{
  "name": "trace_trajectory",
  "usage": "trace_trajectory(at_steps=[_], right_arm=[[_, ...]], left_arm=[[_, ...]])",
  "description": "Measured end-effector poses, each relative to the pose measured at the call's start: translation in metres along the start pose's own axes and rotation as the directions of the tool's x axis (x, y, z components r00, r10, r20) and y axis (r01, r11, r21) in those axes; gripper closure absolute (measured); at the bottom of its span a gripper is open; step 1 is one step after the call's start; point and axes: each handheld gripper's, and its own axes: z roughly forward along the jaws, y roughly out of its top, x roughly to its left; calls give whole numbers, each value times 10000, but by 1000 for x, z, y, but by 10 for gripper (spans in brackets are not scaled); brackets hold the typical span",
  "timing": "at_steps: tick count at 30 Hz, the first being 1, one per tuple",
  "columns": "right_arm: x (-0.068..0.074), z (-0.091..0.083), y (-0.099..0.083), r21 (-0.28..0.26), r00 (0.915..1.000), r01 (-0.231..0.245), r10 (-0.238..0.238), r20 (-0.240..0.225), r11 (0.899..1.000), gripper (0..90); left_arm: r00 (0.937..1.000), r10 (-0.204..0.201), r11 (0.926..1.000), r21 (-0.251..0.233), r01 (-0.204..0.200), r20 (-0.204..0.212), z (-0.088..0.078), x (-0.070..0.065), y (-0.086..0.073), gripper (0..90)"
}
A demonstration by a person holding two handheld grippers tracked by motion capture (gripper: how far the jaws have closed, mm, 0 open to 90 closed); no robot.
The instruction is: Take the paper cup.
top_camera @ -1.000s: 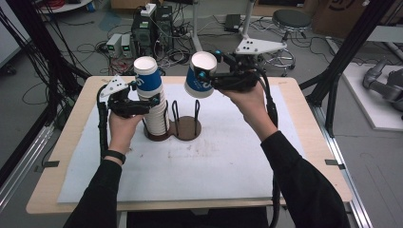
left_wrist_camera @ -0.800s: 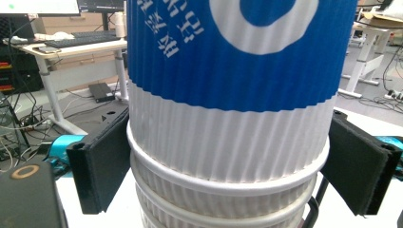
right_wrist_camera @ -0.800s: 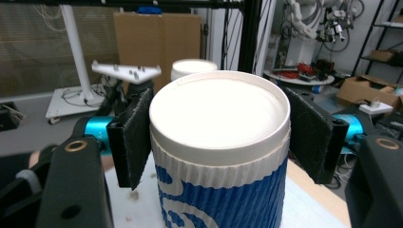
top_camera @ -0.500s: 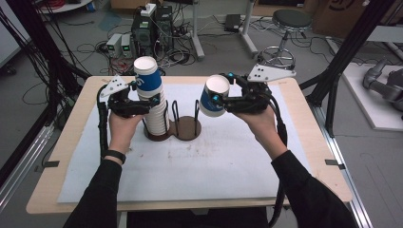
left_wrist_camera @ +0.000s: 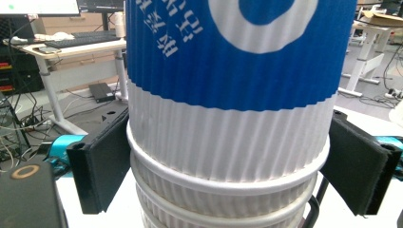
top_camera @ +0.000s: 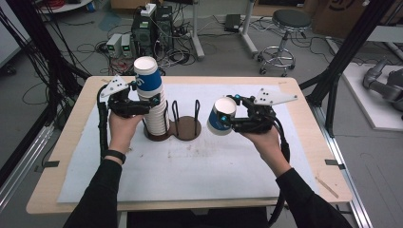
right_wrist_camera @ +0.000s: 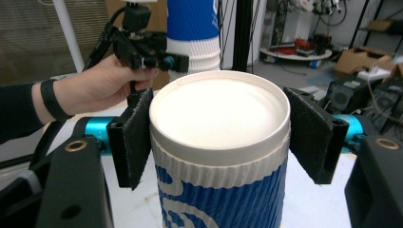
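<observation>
A tall stack of ribbed white-and-blue paper cups [top_camera: 151,102] stands in the left ring of a brown two-ring holder [top_camera: 189,129]. My left gripper [top_camera: 154,100] is shut on this stack [left_wrist_camera: 228,95] just below the top cup, with a pad against each side. My right gripper [top_camera: 229,114] is shut on a single blue-and-white cup [top_camera: 218,118], held tilted above the mat to the right of the holder. In the right gripper view this cup [right_wrist_camera: 221,123] sits between both pads with its white end facing the camera.
The holder's right ring [top_camera: 190,127], with black wire loops, holds nothing. A white mat [top_camera: 199,166] covers the wooden table [top_camera: 304,156]. Black frame posts stand at the left and right sides. A stool and computer gear are on the floor beyond.
My right hand has carried the single cup down and to the right, away from the top of the stack. The left hand and the stack have stayed put.
</observation>
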Motion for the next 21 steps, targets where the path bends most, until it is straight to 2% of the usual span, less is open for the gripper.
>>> trace_trajectory(at_steps=[5,13,18,21], right_arm=[[2,1,-12,95,10000,-42,42,-8,9999,305],[2,1,-32,22,9993,-383,382,24,9993,305],[0,1,-45,413,9988,-428,417,269,9982,305],[-1,1,-46,449,9989,-393,381,267,9982,305]], left_arm=[[10000,17,10000,-6,-17,-14,0,0,0,118],[10000,70,10000,37,-70,-24,0,-1,0,117],[9999,101,9999,71,-101,-27,0,-1,0,118],[9999,108,9999,91,-108,-48,0,-2,1,118]])
